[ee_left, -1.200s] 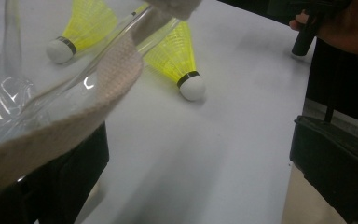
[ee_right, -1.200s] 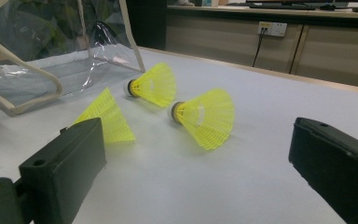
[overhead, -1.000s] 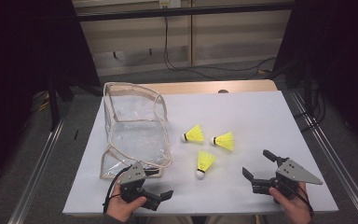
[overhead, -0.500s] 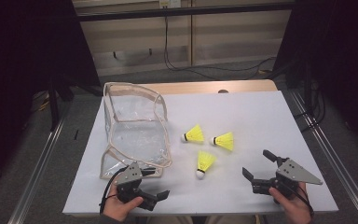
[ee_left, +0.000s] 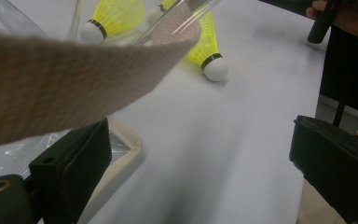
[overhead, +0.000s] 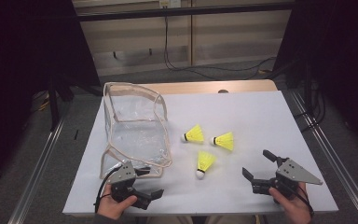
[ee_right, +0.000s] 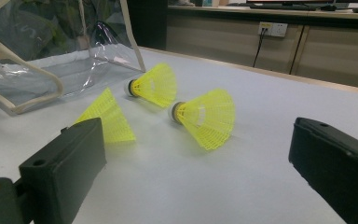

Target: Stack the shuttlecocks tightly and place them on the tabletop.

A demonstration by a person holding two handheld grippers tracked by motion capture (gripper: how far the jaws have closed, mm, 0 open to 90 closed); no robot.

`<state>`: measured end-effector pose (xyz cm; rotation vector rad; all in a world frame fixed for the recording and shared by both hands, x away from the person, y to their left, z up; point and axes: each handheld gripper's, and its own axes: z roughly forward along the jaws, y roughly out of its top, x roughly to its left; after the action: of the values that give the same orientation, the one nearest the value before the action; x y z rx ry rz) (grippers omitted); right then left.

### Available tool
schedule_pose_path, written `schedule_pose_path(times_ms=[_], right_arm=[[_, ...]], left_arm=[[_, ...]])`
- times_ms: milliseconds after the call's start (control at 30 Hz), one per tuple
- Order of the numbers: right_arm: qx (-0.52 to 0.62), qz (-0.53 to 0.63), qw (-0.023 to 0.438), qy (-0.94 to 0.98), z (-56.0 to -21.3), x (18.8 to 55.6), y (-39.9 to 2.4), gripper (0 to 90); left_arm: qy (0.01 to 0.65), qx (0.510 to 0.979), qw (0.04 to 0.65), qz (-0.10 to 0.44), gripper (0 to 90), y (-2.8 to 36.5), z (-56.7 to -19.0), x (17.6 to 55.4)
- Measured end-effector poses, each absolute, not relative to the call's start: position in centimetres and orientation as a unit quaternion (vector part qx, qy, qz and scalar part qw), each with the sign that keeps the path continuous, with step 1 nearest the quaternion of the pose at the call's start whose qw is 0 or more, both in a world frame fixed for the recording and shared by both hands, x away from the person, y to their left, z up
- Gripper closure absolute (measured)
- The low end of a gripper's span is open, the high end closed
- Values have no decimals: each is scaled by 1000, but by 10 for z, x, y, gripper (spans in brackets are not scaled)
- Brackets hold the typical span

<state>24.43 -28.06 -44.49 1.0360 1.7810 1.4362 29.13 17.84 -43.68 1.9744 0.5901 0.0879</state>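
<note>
A clear plastic bag [overhead: 135,128] with beige trim lies on the left of the white table [overhead: 261,112]. Three yellow shuttlecocks [overhead: 195,134] [overhead: 223,140] [overhead: 205,163] lie to its right. My left gripper [overhead: 151,182] is open at the bag's near corner. In the left gripper view the bag's beige strap [ee_left: 74,79] crosses close above the left jaw of that gripper [ee_left: 198,140], blurred, and two shuttlecocks [ee_left: 205,51] [ee_left: 107,18] lie beyond it. My right gripper [overhead: 256,163] is open and empty, facing the shuttlecocks [ee_right: 207,116] [ee_right: 154,85] [ee_right: 107,116] from a short way off.
The table's near edge runs just under both hands. Metal rails [overhead: 326,154] flank the table on both sides. In the right gripper view the bag [ee_right: 51,60] lies at the far left. A hand holding the other gripper [ee_left: 349,18] appears at the top right of the left gripper view.
My left gripper has shifted slightly left, closer to the bag's near corner. The right gripper and the shuttlecocks have not moved.
</note>
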Motion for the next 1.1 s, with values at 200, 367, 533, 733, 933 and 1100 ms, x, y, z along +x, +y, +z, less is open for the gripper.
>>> schedule_pose_path(times_ms=[200,367,533,733,933,1100], right_arm=[[391,545,309,674,-445,245,-280,29],[391,544,310,675,-445,245,-280,29],[392,545,311,673,-445,245,-281,29],[392,543,311,674,-445,245,-281,29],[392,544,310,674,-445,245,-280,29],[393,543,311,674,-444,246,-281,29]], left_arm=[[255,819,513,37,54,186,-437,293],[255,819,513,41,54,190,-437,294],[257,818,512,45,54,191,-437,295],[263,818,510,46,56,194,-439,295],[270,817,506,50,56,198,-439,297],[284,810,509,64,51,205,-438,297]])
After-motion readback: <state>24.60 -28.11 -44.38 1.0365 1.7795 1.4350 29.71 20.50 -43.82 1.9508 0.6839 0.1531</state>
